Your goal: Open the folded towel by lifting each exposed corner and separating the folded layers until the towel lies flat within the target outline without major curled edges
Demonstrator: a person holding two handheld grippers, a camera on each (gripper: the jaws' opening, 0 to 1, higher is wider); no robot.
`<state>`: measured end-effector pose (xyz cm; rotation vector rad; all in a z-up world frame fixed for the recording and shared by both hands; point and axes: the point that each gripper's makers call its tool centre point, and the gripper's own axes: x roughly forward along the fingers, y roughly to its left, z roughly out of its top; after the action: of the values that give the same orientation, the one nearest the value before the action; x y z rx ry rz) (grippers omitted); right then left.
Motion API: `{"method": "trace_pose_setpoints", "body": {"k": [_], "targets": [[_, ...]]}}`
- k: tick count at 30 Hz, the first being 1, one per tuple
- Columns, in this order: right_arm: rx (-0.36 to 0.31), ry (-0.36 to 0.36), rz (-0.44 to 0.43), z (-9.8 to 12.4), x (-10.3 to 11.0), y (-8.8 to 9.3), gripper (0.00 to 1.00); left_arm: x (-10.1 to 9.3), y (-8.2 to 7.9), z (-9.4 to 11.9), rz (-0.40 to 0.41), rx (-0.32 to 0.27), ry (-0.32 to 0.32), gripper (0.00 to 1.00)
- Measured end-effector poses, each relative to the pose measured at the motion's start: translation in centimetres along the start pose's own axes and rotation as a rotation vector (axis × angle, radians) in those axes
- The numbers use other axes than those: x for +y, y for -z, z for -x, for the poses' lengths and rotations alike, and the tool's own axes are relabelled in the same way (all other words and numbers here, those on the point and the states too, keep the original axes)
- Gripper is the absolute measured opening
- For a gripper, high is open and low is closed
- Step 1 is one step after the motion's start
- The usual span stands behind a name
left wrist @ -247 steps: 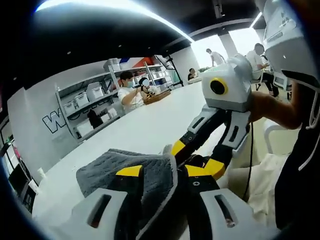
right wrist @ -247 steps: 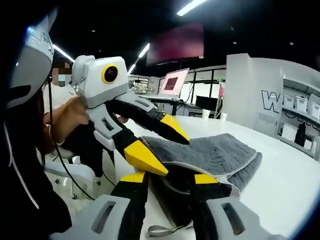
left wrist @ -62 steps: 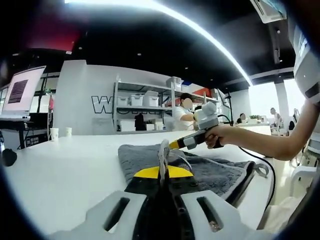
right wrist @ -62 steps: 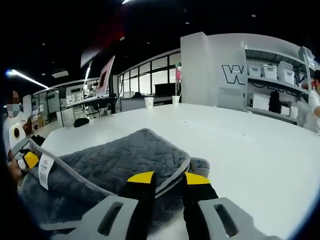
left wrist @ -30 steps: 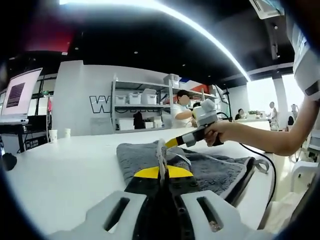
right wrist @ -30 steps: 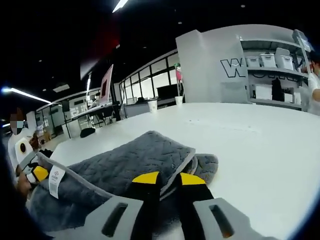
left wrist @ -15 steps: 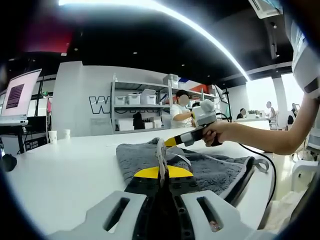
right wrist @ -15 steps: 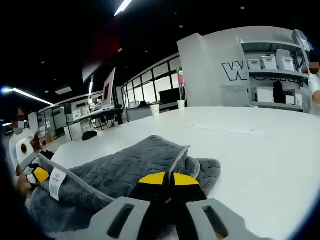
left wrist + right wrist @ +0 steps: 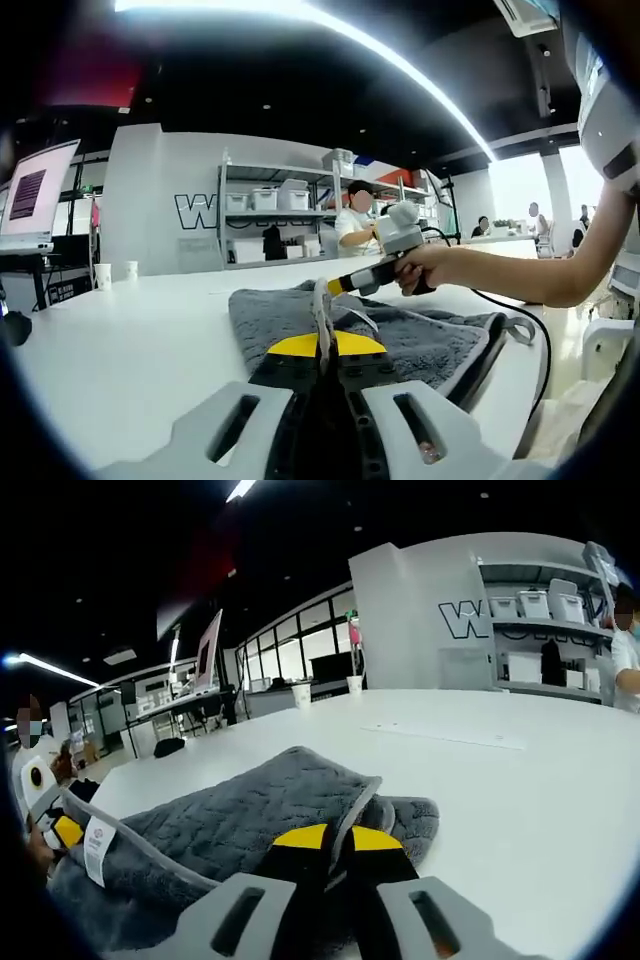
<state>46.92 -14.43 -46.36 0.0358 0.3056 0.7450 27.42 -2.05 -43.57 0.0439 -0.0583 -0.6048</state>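
A grey quilted towel (image 9: 420,340) with a pale trim lies folded on the white table (image 9: 130,340). My left gripper (image 9: 322,345) is shut on a raised edge of its upper layer, and the trim stands up between the yellow tips. Across the towel, a hand holds my right gripper (image 9: 336,287) low over the cloth. In the right gripper view, that gripper (image 9: 336,838) is shut on the trimmed corner of the towel (image 9: 230,815), lifting it slightly. A white label (image 9: 97,846) hangs from the lifted edge near my left gripper (image 9: 55,830).
The white table (image 9: 510,780) stretches wide beyond the towel. Two paper cups (image 9: 300,693) stand at its far side, near a monitor (image 9: 210,645). Shelves with white bins (image 9: 280,215) line the back wall, and a person (image 9: 355,222) stands there.
My right gripper's jaws, apart around the towel corner a second ago, have shut on it. My left gripper stays shut on the raised edge.
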Motion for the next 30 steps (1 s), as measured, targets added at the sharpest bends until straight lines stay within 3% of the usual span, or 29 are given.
{"method": "trace_pose_setpoints", "body": {"k": [5, 9, 15, 19, 24, 30], "targets": [[-0.021, 0.004, -0.013, -0.1, -0.2, -0.3, 0.00, -0.2, -0.3, 0.1, -0.017, -0.016, 0.008, 0.02], [-0.028, -0.005, 0.006, -0.2, 0.3, -0.5, 0.00, -0.1, -1.5, 0.4, 0.112, -0.073, 0.035, 0.02], [-0.072, -0.015, 0.025, 0.0, 0.9, -1.9, 0.00, 0.4, -1.8, 0.6, 0.200, -0.085, 0.042, 0.01], [-0.092, -0.022, 0.036, 0.0, 1.3, -2.6, 0.00, 0.4, -2.0, 0.5, 0.206, -0.090, 0.038, 0.01], [-0.131, -0.031, 0.036, 0.0, 2.1, -3.9, 0.00, 0.3, -2.9, 0.7, 0.136, -0.095, 0.025, 0.01], [-0.148, -0.054, 0.036, -0.4, 3.1, -4.8, 0.00, 0.6, -3.4, 1.2, 0.122, -0.107, 0.016, 0.01]]}}
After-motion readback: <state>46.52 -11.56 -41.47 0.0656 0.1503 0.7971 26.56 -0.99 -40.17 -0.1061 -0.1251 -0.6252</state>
